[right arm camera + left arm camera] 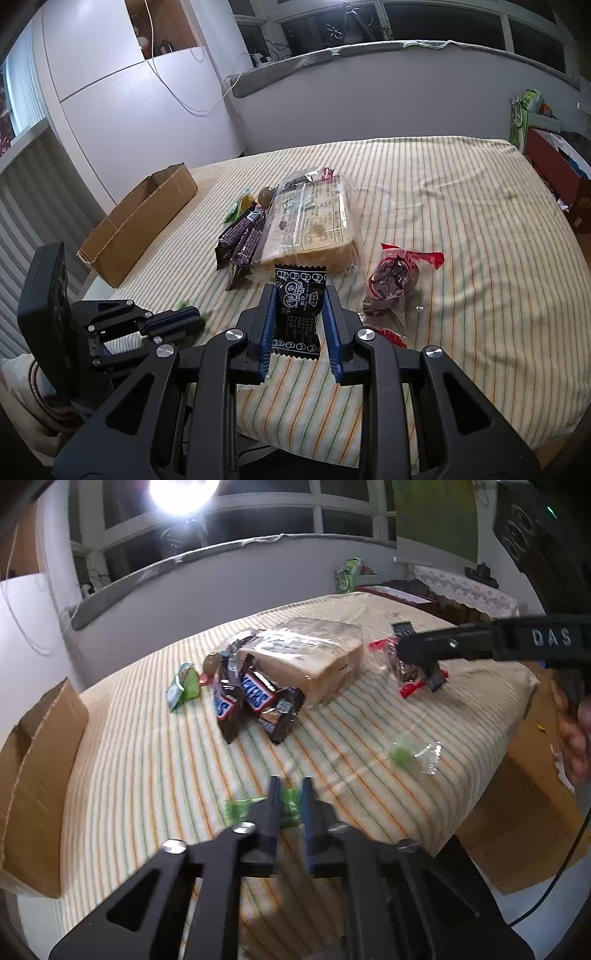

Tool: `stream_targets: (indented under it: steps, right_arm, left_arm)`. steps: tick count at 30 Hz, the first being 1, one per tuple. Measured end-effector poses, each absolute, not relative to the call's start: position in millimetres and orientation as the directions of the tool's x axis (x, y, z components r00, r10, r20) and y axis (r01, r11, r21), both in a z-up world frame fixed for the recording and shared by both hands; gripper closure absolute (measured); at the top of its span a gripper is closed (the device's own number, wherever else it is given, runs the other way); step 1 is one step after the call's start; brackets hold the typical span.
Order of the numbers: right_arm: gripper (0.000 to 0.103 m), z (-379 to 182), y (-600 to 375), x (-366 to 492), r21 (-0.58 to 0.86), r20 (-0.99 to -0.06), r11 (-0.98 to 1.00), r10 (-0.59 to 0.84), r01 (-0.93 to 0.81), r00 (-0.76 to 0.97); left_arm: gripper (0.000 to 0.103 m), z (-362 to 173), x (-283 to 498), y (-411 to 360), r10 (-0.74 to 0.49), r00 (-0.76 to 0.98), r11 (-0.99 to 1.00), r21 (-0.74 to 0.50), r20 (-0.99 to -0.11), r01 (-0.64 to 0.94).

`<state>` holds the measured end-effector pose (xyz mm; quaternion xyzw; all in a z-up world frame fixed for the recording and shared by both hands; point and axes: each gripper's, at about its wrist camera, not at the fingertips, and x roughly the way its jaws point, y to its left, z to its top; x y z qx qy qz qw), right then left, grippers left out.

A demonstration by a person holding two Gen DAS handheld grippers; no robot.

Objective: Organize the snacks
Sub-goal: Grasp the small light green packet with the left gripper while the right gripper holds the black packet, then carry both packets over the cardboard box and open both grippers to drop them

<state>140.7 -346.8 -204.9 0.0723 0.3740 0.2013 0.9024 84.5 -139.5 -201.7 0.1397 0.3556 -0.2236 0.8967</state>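
- Right gripper (pixel 300 314), lower centre, pinches a black snack packet (pixel 298 306); the slick wrapper could slide out.
- Left gripper (pixel 290 805) pinches a green candy (pixel 290 806), little of it showing between the blue pads; it may drop before reaching the cardboard box (pixel 37 775) at left.

Black tongs (pixel 300 325), blue ribbed pads (pixel 268 325), silver screws.

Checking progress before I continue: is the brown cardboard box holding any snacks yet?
Cannot tell: the brown cardboard box shows only its outer walls, its inside hidden.
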Motion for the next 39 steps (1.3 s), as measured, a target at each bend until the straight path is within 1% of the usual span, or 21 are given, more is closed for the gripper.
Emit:
stream_targets:
  steps: [5, 8, 12, 17, 22, 29, 33, 39]
  right_arm:
    - [0.078, -206.1, -349.0, 143.6, 0.290, -0.636, 0.905, 0.426, -0.312, 0.643]
    - [0.078, -206.7, -350.0, 144.5, 0.294, -0.633, 0.904, 0.428, -0.311, 0.645]
    - [0.078, -207.2, -350.2, 145.3, 0.298, -0.632, 0.903, 0.429, -0.309, 0.646]
    - [0.078, -204.0, -347.5, 145.1, 0.294, -0.628, 0.905, 0.426, -0.308, 0.651]
    - [0.078, -196.2, -340.7, 141.5, 0.284, -0.620, 0.904, 0.428, -0.320, 0.658]
    - [0.078, -175.0, -328.1, 137.3, 0.252, -0.604, 0.907, 0.420, -0.338, 0.677]
    - [0.078, -156.1, -317.4, 135.1, 0.218, -0.595, 0.912, 0.406, -0.348, 0.694]
    - [0.078, -131.4, -285.8, 133.0, 0.167, -0.591, 0.912, 0.397, -0.376, 0.702]
  left_arm:
    - [0.102, -199.3, 87.6, -131.2, -0.311, 0.641, 0.863, 0.074, -0.702, 0.500]
    - [0.103, -193.0, 92.1, -125.1, -0.321, 0.633, 0.876, 0.033, -0.705, 0.481]
    - [0.103, -169.7, 96.6, -106.4, -0.315, 0.680, 0.900, 0.018, -0.662, 0.435]
    - [0.103, -151.0, 102.7, -88.8, -0.305, 0.704, 0.916, 0.005, -0.641, 0.401]
    - [0.103, -134.1, 104.0, -71.5, -0.325, 0.718, 0.924, -0.046, -0.616, 0.380]
    - [0.103, -115.0, 104.1, -62.9, -0.286, 0.758, 0.940, -0.017, -0.586, 0.341]
    - [0.103, -100.1, 102.2, -57.5, -0.271, 0.787, 0.945, 0.003, -0.555, 0.328]
    - [0.103, -79.5, 99.1, -36.0, -0.265, 0.822, 0.953, -0.005, -0.505, 0.304]
